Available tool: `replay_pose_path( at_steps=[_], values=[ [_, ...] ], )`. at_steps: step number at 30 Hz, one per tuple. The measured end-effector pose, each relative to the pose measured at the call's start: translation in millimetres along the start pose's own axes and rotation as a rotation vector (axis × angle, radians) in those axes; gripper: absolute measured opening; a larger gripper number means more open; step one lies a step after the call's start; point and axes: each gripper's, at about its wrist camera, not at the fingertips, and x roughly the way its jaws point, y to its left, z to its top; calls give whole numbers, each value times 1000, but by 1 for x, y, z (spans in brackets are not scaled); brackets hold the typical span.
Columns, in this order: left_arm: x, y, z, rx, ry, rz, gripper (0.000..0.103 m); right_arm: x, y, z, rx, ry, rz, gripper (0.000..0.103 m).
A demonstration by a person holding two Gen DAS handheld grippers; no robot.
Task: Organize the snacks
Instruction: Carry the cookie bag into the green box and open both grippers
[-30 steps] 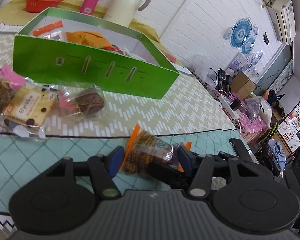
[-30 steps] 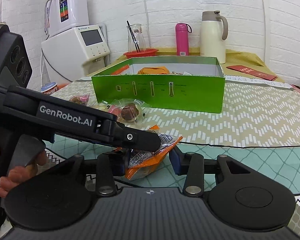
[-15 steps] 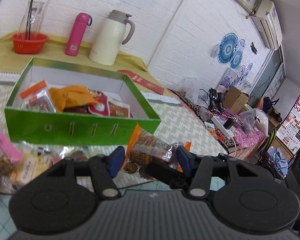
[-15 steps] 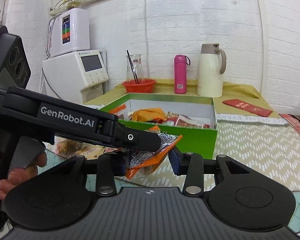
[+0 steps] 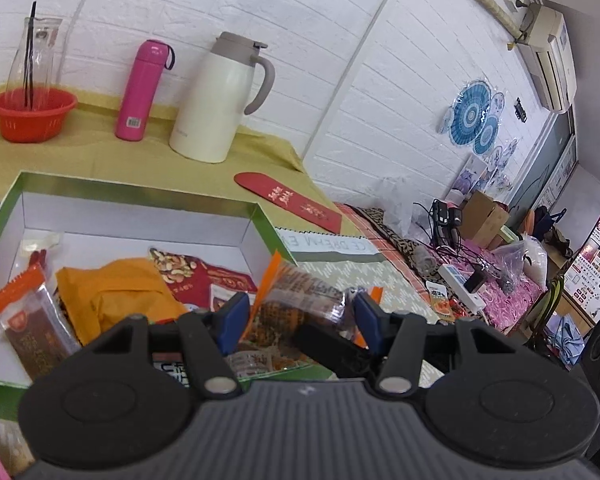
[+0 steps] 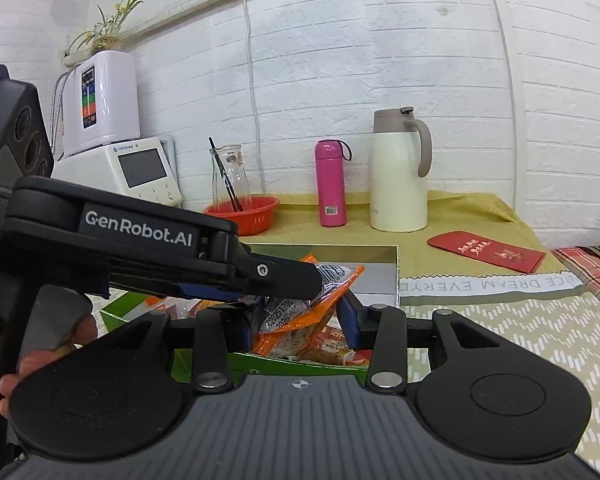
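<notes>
An orange-and-clear snack packet [image 5: 296, 288] hangs over the near right corner of the open green box [image 5: 140, 190]. My left gripper [image 5: 298, 316] is shut on it, its blue pads against the packet's two sides. A black finger of the right gripper [image 5: 328, 344] reaches in from the lower right. In the right wrist view the same packet [image 6: 320, 300] sits between the blue pads of my right gripper [image 6: 296, 326], which is shut on it too. The left gripper [image 6: 276, 280] comes in from the left, clamped over the packet's top. The box [image 6: 324, 366] holds several snack packets.
Behind the box stand a white jug [image 5: 216, 100], a pink bottle [image 5: 140, 88] and a red basket [image 5: 32, 114] with a glass carafe. A red envelope [image 5: 288, 202] lies at the back right. A white appliance [image 6: 140, 168] is far left. A hand [image 6: 40, 364] grips the left tool.
Both grippers have risen together with the packet and carried it from the table in front of the box to above the box's open top.
</notes>
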Motion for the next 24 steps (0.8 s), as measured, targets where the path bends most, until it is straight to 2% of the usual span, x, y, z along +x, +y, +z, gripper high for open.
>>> replay_pose_path(
  at_steps=[7,11,12,13,14,15,17,20,24],
  values=[
    [28,14,6,2,23,23,57,26,-16,-4,26,27,4,70],
    [42,24,6,-1,35,54,64,43,-20,-4,17,60,6,72],
    [42,26,5,-16,28,69,79,45,-21,-5,7,70,8,75],
    [40,30,3,-41,10,73,88,45,-19,-6,-10,82,3,80],
    [35,33,1,-67,-14,75,100,45,-16,-7,-33,85,-20,99],
    [30,36,0,-95,-40,74,100,43,-13,-9,-55,79,-35,103],
    [24,38,0,-111,-46,76,100,37,-8,-11,-87,50,-35,103],
    [16,32,1,-78,-53,128,100,33,0,-12,-125,33,-64,103],
    [5,24,-1,-34,-68,165,100,31,2,-12,-112,47,-70,103]
  ],
)
